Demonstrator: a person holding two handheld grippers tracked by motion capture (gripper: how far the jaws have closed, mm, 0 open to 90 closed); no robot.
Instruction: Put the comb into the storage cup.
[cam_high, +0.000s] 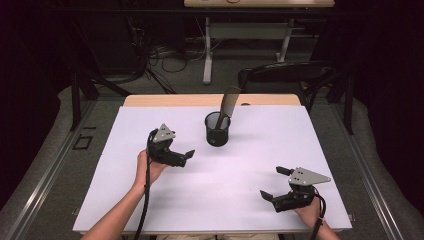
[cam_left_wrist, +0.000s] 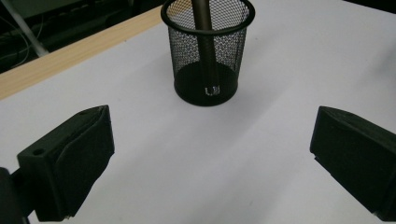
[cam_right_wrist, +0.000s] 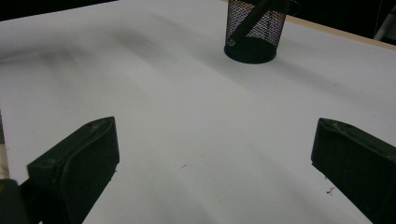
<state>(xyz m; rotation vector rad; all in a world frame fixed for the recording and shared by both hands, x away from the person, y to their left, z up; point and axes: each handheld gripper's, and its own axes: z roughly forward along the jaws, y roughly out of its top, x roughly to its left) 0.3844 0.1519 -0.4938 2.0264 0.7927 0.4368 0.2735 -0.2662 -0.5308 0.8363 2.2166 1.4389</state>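
A black mesh cup (cam_high: 217, 130) stands upright on the white table top (cam_high: 225, 180), a little behind its middle. A dark flat stick (cam_high: 229, 104) leans out of the cup toward the far right. My left gripper (cam_high: 184, 157) is open and empty, to the left of the cup and slightly nearer, pointing at it. Along its jaws I see the cup (cam_left_wrist: 208, 60) with the stick (cam_left_wrist: 205, 37) inside, and the left gripper (cam_left_wrist: 212, 158) spread wide. My right gripper (cam_high: 274, 182) is open and empty near the front right. From it the cup (cam_right_wrist: 256, 32) is far off; the right gripper (cam_right_wrist: 215, 168) holds nothing.
A wooden strip (cam_high: 210, 100) runs along the table's far edge. A dark chair (cam_high: 287, 75) stands behind the table at the right. Cables (cam_high: 170, 60) and desk legs (cam_high: 207, 55) lie on the floor beyond. The table's front edge is close to my hands.
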